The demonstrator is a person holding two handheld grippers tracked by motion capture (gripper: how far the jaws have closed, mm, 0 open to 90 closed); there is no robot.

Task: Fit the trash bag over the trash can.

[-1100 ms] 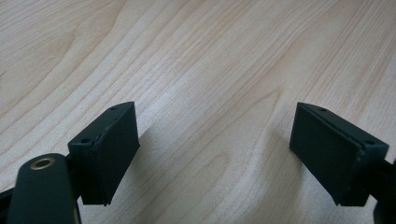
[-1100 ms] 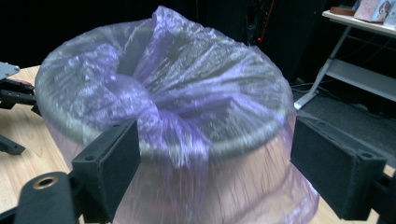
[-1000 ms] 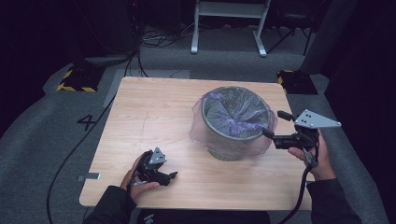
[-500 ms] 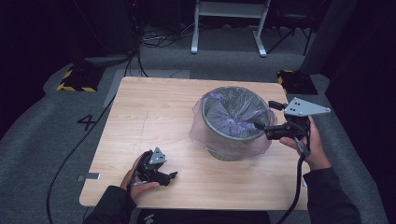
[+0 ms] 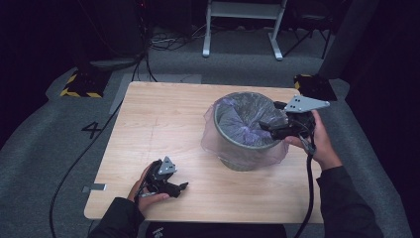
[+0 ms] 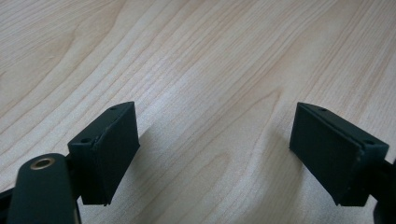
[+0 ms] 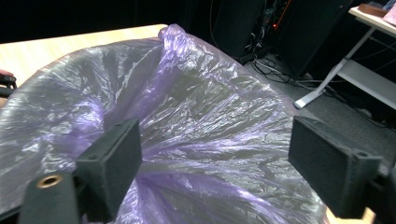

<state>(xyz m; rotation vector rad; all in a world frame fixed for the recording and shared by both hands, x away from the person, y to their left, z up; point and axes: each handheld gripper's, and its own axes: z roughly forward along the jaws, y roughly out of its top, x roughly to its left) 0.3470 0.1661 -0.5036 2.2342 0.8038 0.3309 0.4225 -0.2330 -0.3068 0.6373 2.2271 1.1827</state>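
Wooden table (image 5: 163, 119), bearing on its right half a grey bin (image 5: 243, 130) lined with a purple bag (image 7: 196, 121). Right gripper (image 5: 270, 128) over the bin's right rim, jaws apart above the bag, gripping nothing. Left gripper (image 5: 179, 187) near the front-left edge, well apart from the bin, jaws wide over bare wood

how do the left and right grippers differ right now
The left gripper lies low on the bare table near the front edge; the right gripper is raised over the bin. The left gripper's jaws frame wood grain; the right gripper's jaws frame the purple bag lining the bin. Both are open, holding nothing.
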